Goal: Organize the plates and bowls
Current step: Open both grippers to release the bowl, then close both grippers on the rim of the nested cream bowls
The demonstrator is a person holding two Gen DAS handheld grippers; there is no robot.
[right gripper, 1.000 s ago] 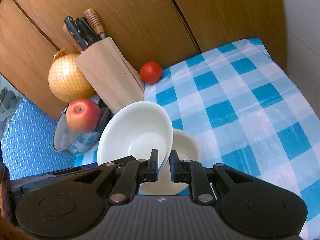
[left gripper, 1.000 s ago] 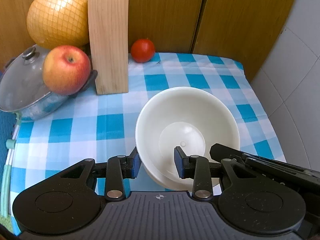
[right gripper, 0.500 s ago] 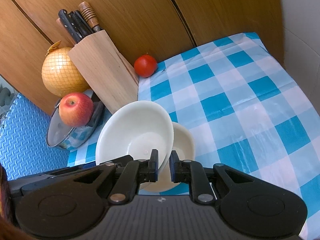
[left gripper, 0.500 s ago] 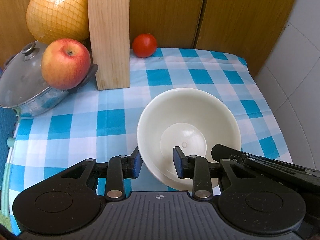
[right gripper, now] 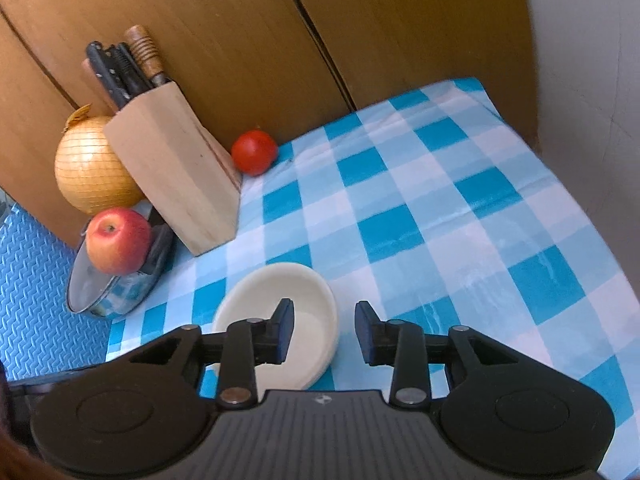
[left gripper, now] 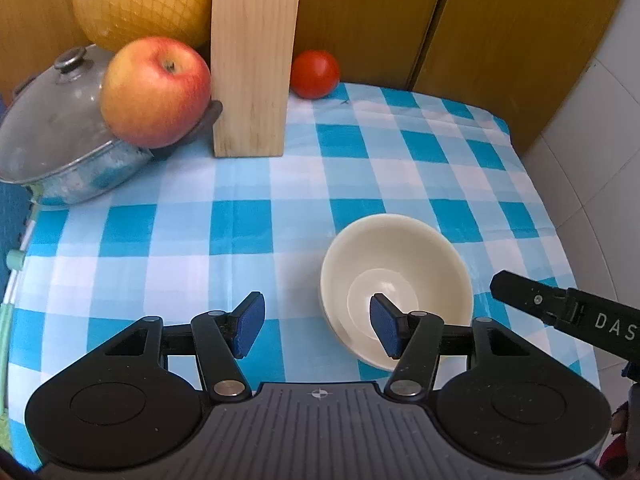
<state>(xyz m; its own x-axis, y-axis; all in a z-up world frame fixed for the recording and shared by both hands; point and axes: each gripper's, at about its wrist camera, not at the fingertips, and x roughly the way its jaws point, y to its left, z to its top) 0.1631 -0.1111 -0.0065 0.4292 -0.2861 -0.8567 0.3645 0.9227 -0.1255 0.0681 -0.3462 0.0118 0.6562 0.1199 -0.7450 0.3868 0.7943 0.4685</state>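
Cream bowls [left gripper: 394,276] sit nested in a stack on the blue checked tablecloth [left gripper: 240,216]; the stack also shows in the right wrist view [right gripper: 288,312]. My left gripper [left gripper: 316,326] is open and empty, just above and left of the stack, its right finger over the bowl's near rim. My right gripper [right gripper: 324,332] is open and empty, its jaws standing either side of the stack's right rim. The near part of the stack is hidden behind the fingers.
A wooden knife block [right gripper: 176,168] stands at the back left, with a netted pomelo [right gripper: 90,168], an apple [right gripper: 118,240] on a lidded pot [left gripper: 52,140], and a tomato [right gripper: 255,152]. Wooden cabinet doors [right gripper: 280,40] close the back; a white tiled wall [left gripper: 592,120] lies right.
Both grippers opened and let go of the upper bowl, which now rests nested in the lower one on the cloth. Both grippers drew back and up from the stack.
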